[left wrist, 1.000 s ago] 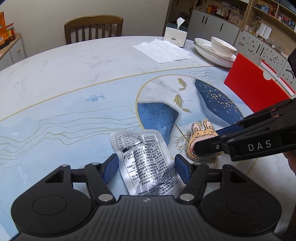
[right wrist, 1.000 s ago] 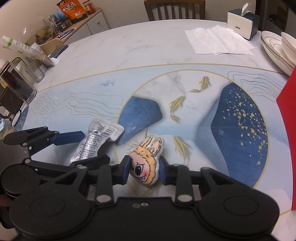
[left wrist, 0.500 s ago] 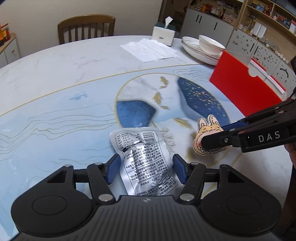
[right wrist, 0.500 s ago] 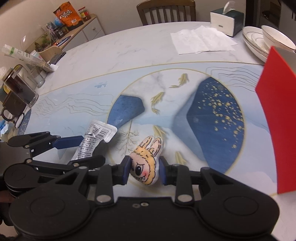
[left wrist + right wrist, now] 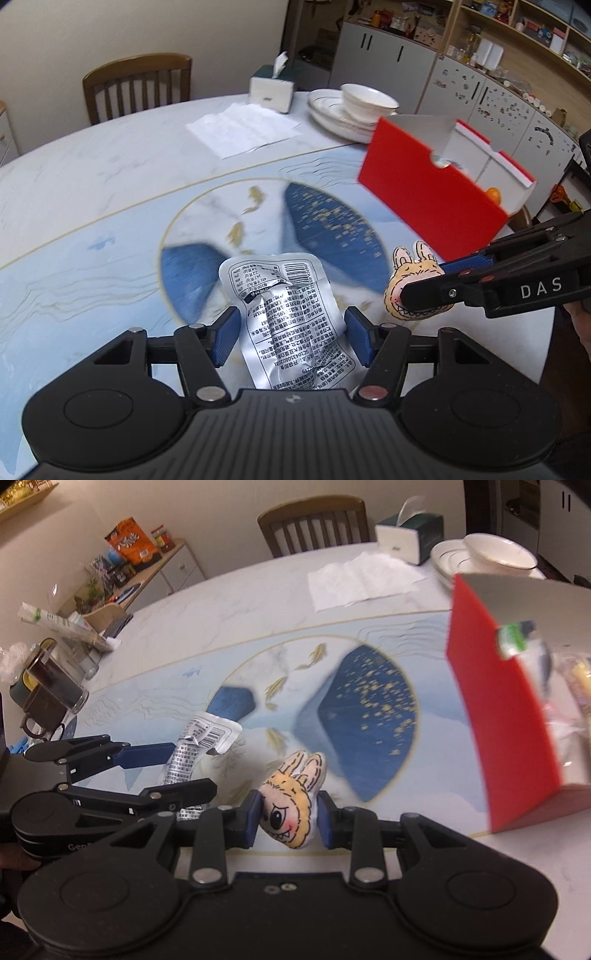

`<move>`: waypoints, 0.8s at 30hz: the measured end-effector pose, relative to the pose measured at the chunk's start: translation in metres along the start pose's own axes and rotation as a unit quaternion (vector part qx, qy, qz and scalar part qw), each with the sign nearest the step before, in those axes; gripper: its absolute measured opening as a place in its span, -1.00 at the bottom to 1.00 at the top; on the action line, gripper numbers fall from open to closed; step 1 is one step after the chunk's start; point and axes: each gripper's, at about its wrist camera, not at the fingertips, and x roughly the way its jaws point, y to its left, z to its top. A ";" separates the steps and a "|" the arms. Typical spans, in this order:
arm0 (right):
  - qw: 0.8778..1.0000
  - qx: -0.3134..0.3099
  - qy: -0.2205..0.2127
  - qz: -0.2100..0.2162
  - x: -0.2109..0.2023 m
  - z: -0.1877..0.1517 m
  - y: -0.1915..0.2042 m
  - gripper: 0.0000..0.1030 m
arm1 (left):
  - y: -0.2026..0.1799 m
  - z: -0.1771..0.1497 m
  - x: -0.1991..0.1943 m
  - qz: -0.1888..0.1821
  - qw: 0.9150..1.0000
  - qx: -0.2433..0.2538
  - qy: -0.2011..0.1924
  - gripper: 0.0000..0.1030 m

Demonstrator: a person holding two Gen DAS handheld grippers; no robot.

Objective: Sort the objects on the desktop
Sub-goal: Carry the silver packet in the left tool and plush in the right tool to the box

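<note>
the silver foil packet [image 5: 291, 321] is pinched between the blue pads of the left gripper [image 5: 291, 334], crumpled, printed side up, sticking out past the fingertips over the near part of the table [image 5: 92, 177]. hard to say for sure whether it's lifted off the surface or just brushing it. right next to it, the little plush rabbit face [image 5: 291, 805] is squeezed from both sides by the right gripper [image 5: 286, 818], ears pointing away, toothy grin toward the camera. in the left wrist view the rabbit [image 5: 410, 284] sits just right of the packet, half covered by the black finger marked das.

so both sets of fingers are narrow and each is clamped on its own thing, side by side and close.

further right stands the red box [image 5: 432, 199], open on top with white dividers and something orange in a far compartment. from the right wrist view the red box [image 5: 506, 716] is blurry but has some wrapped stuff in it. it's well apart from both grippers with only painted tabletop between.

beyond that: a stack of white plates with a bowl [image 5: 365, 99], a tissue box [image 5: 271, 88], a sheet of white paper [image 5: 243, 129] and a wooden chair [image 5: 136, 85] at the far edge. off to the left there's a couple of glass mugs [image 5: 48, 698] and a sideboard with a snack bag [image 5: 129, 539].
</note>
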 end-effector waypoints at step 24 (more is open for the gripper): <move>0.996 0.024 -0.084 -0.018 -0.103 0.019 -0.135 -0.40 | -0.148 0.086 0.028 -0.036 0.996 0.077 -0.040 0.18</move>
